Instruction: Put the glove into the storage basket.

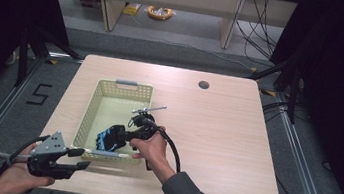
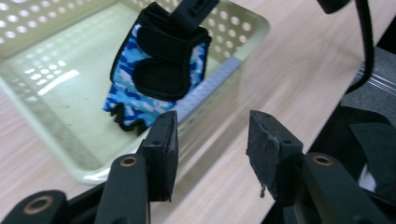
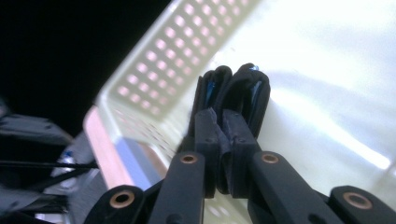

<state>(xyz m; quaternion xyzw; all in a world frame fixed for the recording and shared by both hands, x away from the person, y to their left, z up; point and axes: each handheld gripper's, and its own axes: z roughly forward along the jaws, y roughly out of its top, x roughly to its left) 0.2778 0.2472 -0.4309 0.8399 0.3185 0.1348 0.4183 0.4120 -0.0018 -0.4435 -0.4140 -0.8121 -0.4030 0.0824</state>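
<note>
Over the pale perforated plastic basket [image 1: 146,91] on the desk, your right gripper [image 3: 223,122] pinches the blue camouflage fingerless glove [image 2: 156,70]; lower, then release. Your left gripper [image 2: 212,135] waits, jaws apart, holding nothing.

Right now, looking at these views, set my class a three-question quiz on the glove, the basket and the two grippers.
1. True or false: the left gripper holds the glove.
2. Where is the glove? A) on the bare table B) over the inside of the basket C) on the floor
3. Fill in: the right gripper's jaws are ___ on the glove.

Key: 1 false, its jaws stand open outside the basket's near corner. 2 B. 3 shut.
</note>
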